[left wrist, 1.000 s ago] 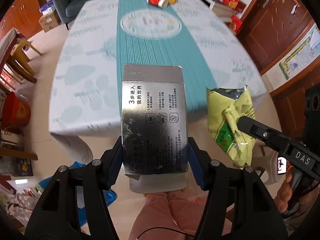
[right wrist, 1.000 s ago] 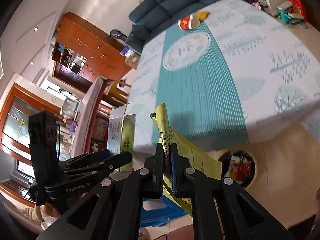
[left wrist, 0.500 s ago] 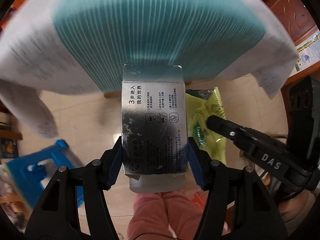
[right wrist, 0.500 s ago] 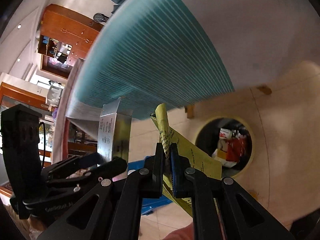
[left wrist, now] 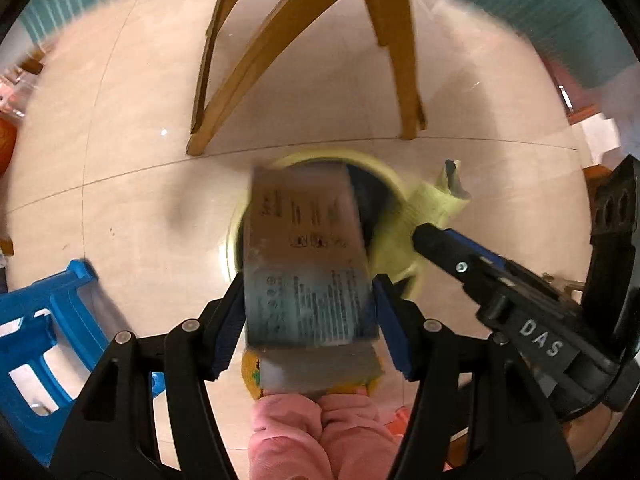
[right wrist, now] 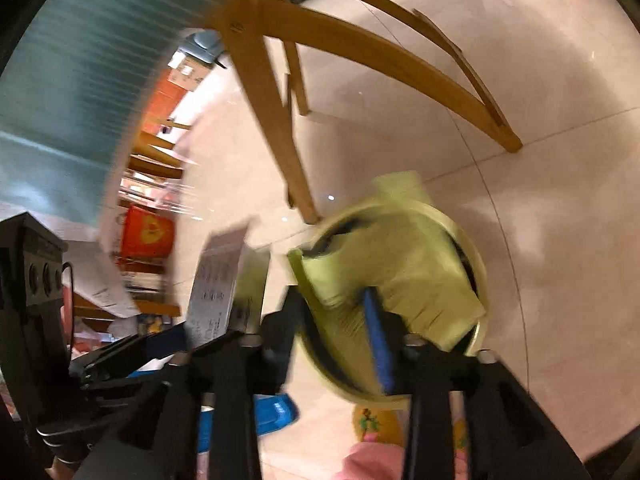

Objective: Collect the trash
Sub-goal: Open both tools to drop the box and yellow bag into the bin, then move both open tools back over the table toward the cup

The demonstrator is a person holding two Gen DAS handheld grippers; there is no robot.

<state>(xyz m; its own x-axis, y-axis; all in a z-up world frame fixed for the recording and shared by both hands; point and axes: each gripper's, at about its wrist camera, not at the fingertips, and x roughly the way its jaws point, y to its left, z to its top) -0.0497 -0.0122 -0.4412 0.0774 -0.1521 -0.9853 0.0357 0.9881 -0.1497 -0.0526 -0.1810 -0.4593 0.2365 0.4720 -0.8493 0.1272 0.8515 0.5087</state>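
Note:
My left gripper (left wrist: pixel 306 312) is shut on a silver printed carton (left wrist: pixel 304 256), holding it tilted and blurred just above a round yellow-rimmed trash bin (left wrist: pixel 390 178) on the floor. To its right is my right gripper (left wrist: pixel 434 238), and beyond its tip a crumpled yellow snack bag (left wrist: pixel 436 204) lies over the bin's edge. In the right wrist view the jaws of the right gripper (right wrist: pixel 334 314) are opening. The yellow bag (right wrist: pixel 400 264) hangs loose between and beyond them, over the bin (right wrist: pixel 478 280). The carton (right wrist: pixel 224 284) and left gripper (right wrist: pixel 160 340) show at the left.
Wooden table legs (left wrist: pixel 248 60) stand just behind the bin, under the hanging teal tablecloth (right wrist: pixel 80 60). A blue plastic stool (left wrist: pixel 48 320) is at the left on the tiled floor. A person's pink trouser legs (left wrist: pixel 316 432) are below the grippers. A red box (right wrist: pixel 148 236) sits further off.
Both grippers have dropped from table height to just above the bin on the floor. The right jaws have parted and let go of the yellow bag. The left still holds the carton.

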